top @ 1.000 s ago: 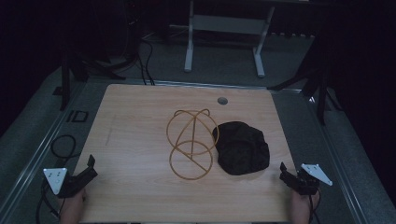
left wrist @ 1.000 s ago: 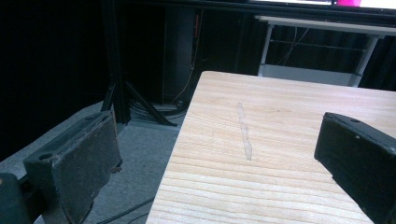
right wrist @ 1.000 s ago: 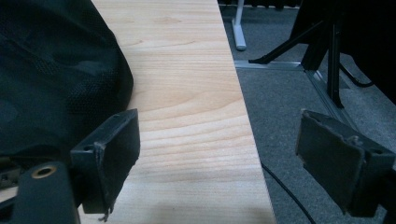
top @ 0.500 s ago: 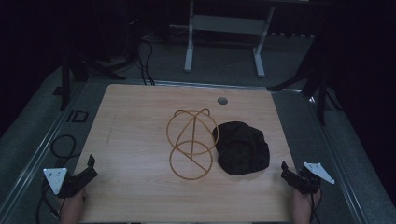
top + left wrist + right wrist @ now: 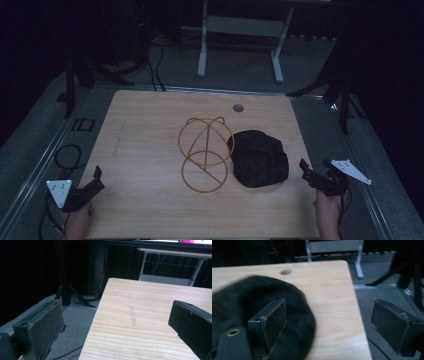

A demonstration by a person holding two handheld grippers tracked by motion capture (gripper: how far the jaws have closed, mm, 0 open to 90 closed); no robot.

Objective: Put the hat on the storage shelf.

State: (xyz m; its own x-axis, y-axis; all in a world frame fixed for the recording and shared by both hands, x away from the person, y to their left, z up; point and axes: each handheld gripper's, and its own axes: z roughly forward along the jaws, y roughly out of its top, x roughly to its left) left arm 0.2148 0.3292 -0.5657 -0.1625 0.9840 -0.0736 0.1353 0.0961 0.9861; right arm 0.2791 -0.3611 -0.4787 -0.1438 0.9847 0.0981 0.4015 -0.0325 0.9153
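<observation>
1. A black cap [image 5: 260, 158] lies near the worktop's [image 5: 150, 130] right edge, touching a wire stand [image 5: 204, 152].
2. Right gripper [image 5: 311, 176], jaws spread and empty, hovers at that edge; the approach should probably stay low, pinching the brim's near side.
3. Left gripper [image 5: 93, 181] waits spread at the near-left corner.

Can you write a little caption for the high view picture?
Two open grippers, left gripper and right gripper, wait beside a black cap and wire stand.

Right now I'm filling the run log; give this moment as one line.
left gripper: open, empty, left table edge | right gripper: open, empty, beside black hat | wire hat stand: touching hat, untouched
</observation>
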